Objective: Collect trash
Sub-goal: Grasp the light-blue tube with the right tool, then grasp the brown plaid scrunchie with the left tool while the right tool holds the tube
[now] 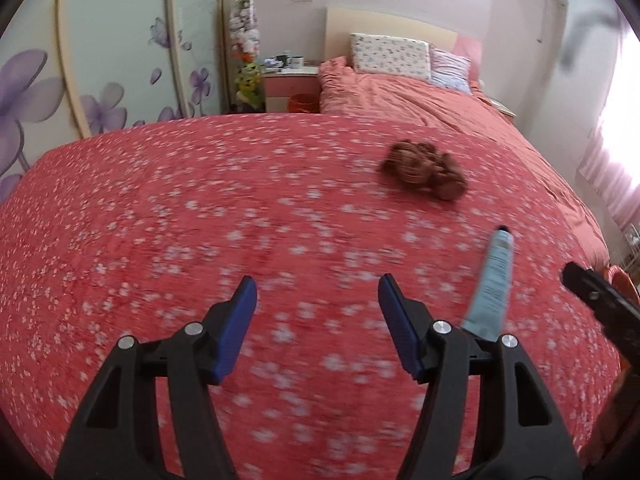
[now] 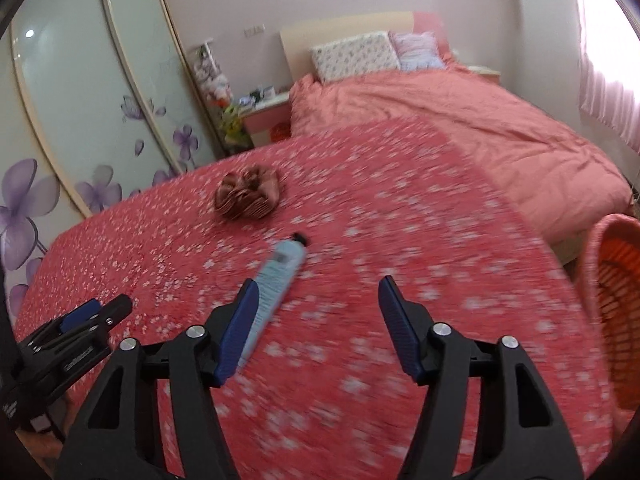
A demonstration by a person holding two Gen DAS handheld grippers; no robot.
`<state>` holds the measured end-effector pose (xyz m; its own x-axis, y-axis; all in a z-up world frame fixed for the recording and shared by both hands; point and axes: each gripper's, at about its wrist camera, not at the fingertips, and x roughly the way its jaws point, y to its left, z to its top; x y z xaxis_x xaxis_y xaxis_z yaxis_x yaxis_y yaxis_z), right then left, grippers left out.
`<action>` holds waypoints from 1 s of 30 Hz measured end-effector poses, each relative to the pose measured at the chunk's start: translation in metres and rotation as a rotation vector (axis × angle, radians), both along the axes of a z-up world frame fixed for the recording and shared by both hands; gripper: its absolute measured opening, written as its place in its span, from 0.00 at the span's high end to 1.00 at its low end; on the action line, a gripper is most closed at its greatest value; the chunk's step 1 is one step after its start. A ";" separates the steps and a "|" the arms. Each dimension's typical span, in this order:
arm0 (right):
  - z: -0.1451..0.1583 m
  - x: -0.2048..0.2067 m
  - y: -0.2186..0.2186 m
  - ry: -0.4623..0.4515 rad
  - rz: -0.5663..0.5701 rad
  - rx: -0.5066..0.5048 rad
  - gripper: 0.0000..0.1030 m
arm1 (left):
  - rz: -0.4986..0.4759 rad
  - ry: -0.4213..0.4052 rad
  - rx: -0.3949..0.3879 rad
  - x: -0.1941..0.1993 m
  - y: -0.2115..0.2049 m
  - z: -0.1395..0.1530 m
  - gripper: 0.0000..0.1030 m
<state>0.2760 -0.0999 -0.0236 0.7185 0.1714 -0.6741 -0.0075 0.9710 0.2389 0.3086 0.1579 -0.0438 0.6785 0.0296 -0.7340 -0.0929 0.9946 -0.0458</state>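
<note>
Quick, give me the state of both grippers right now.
Left gripper: open, nothing between its pads, over the red floral cover.
Right gripper: open, holding nothing; the light blue tube lies beside its left finger.

Soft cloth bedspread (image 1: 200, 220), smooth plastic tube (image 2: 276, 276), woven basket (image 2: 612, 312)

1. The left wrist view looks forward and down along its fingers, close over the red flowered bedspread (image 1: 160, 240), towards the headboard (image 1: 384, 28).
2. The right wrist view sits likewise, facing the headboard (image 2: 344, 28).
3. Both share the bedspread (image 2: 400, 200), blue tube (image 1: 490, 280) (image 2: 280, 268) and brown scrunchie (image 1: 426, 170) (image 2: 250, 194).
</note>
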 end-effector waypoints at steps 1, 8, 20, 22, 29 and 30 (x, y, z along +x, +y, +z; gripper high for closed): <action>-0.002 0.004 0.006 0.007 -0.001 0.000 0.42 | 0.004 0.002 -0.004 0.001 0.007 0.000 0.39; -0.015 0.035 0.040 0.072 -0.054 -0.033 0.46 | 0.009 -0.005 -0.019 0.023 0.032 0.001 0.39; -0.027 0.024 0.008 0.131 -0.091 -0.103 0.75 | -0.062 0.001 -0.053 0.077 0.003 -0.003 0.30; -0.028 0.017 -0.004 0.132 -0.105 -0.097 0.74 | -0.092 0.009 -0.065 0.092 -0.014 -0.004 0.30; -0.032 0.015 -0.018 0.122 -0.123 -0.067 0.74 | -0.136 0.013 -0.070 0.138 -0.060 -0.007 0.24; -0.032 0.014 -0.018 0.120 -0.121 -0.070 0.74 | -0.138 0.017 -0.077 0.144 -0.064 -0.008 0.24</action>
<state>0.2904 -0.1180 -0.0557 0.6449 0.0385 -0.7633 0.1349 0.9773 0.1633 0.4528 0.0942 -0.0516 0.6594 -0.1199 -0.7421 0.0433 0.9916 -0.1217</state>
